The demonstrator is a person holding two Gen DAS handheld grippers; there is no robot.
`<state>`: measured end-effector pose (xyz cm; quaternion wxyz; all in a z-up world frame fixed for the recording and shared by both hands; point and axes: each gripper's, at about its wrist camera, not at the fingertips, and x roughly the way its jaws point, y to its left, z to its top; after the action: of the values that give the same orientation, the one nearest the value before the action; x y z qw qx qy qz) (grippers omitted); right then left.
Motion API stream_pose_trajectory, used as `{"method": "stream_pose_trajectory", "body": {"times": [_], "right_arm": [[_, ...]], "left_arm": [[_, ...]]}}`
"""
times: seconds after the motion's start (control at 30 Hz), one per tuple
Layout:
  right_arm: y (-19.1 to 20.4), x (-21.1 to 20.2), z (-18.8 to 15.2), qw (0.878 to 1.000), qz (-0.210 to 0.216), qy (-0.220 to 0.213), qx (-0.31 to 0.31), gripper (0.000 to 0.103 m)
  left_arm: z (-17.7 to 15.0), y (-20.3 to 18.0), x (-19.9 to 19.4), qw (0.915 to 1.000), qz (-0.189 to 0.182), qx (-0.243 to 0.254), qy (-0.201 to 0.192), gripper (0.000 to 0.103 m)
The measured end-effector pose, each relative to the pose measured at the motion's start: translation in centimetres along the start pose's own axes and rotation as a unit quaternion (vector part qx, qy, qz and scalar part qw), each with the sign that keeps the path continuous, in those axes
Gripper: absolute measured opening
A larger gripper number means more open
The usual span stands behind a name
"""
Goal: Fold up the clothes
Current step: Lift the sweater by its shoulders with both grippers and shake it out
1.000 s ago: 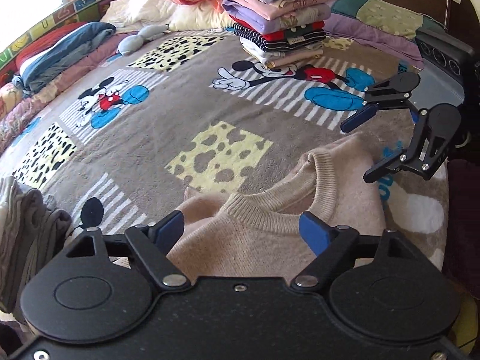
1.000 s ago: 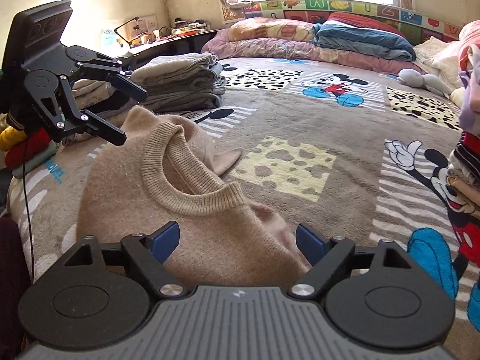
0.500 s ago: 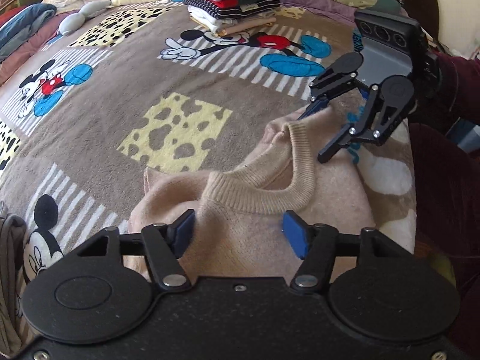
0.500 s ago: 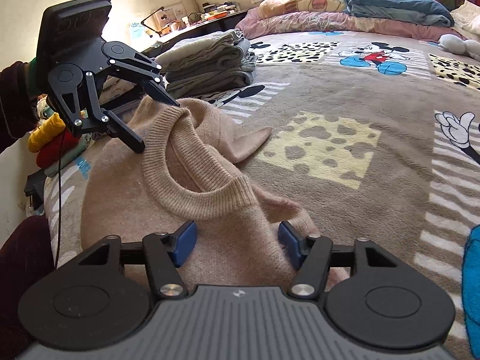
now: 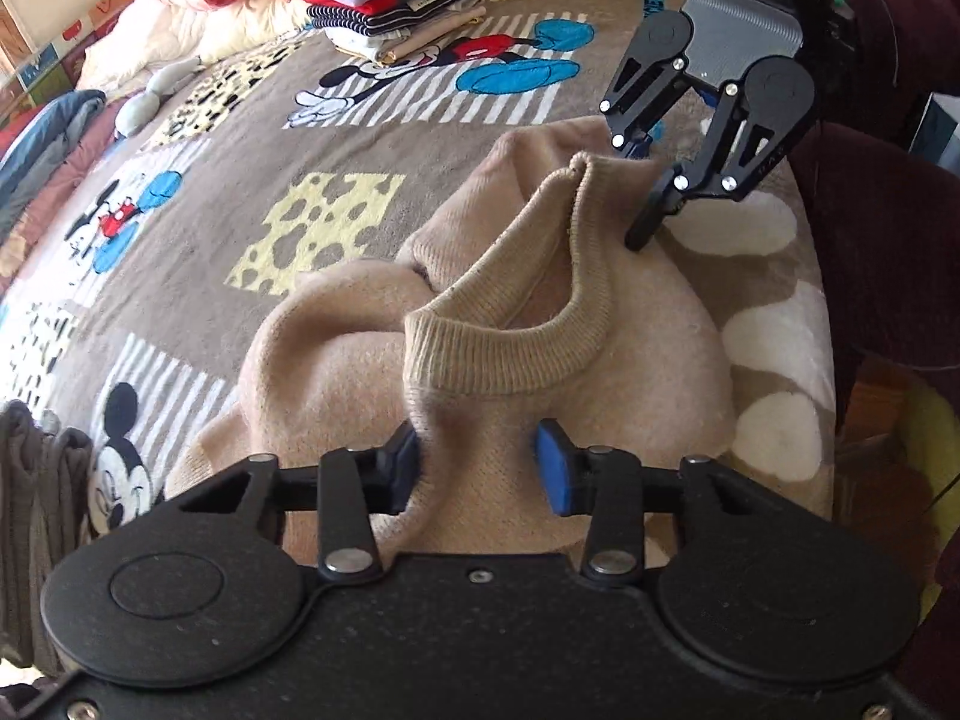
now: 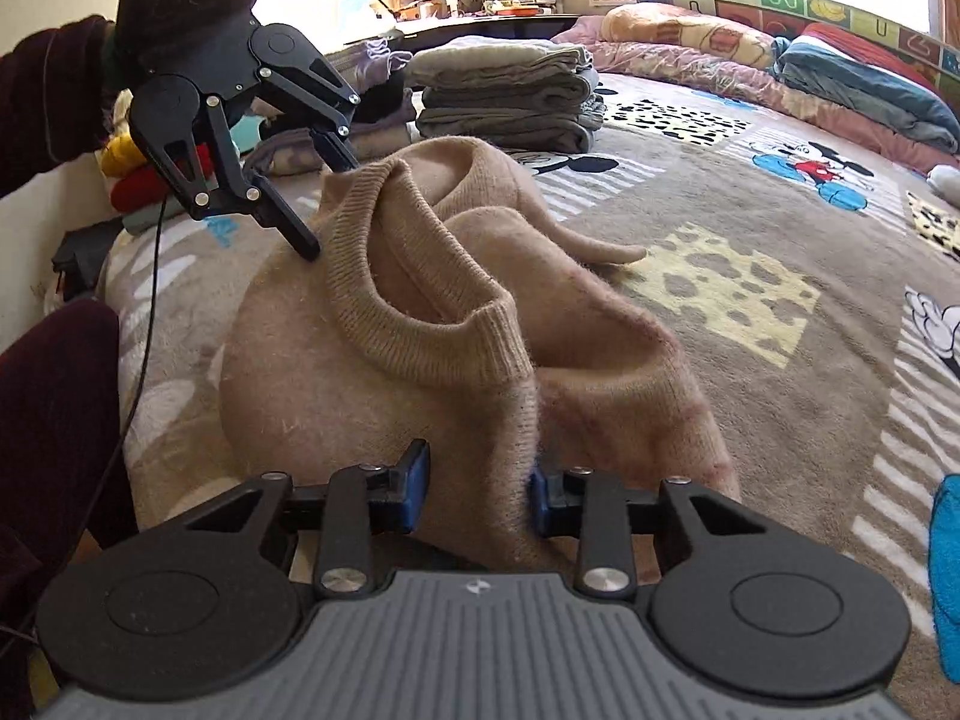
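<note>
A beige knit sweater (image 5: 540, 324) lies bunched on the Mickey Mouse blanket, its ribbed collar standing up. My left gripper (image 5: 480, 468) is shut on the sweater's shoulder beside the collar, the fabric pinched between its blue pads. It also shows in the right wrist view (image 6: 327, 207), biting the far side of the collar. My right gripper (image 6: 477, 489) is shut on the sweater (image 6: 384, 372) at the other shoulder. It also shows in the left wrist view (image 5: 639, 192), gripping the far shoulder. The collar is lifted off the bed between the two grippers.
A stack of folded colourful clothes (image 5: 384, 6) stands at the far end of the bed. A stack of folded grey clothes (image 6: 510, 96) sits near the other edge. Pillows and quilts (image 6: 810, 72) line the window side. The blanket (image 5: 336, 228) stretches beyond the sweater.
Both grippers have closed from open onto the sweater's shoulders. The collar and shoulders have risen off the blanket and the sweater has bunched up.
</note>
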<state>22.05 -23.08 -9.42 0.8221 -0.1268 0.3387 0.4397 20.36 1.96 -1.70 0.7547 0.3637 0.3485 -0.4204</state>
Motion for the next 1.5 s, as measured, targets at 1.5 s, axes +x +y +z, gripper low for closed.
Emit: {"method": "stream_pose_trajectory", "body": {"times": [1.5], "right_arm": [[4.1, -20.9, 24.6, 0.954, -0.158, -0.12, -0.226, 0.009]], "left_arm": [[8.3, 3.0, -21.7, 0.9134, 0.372, 0.081, -0.144, 0.005]]}}
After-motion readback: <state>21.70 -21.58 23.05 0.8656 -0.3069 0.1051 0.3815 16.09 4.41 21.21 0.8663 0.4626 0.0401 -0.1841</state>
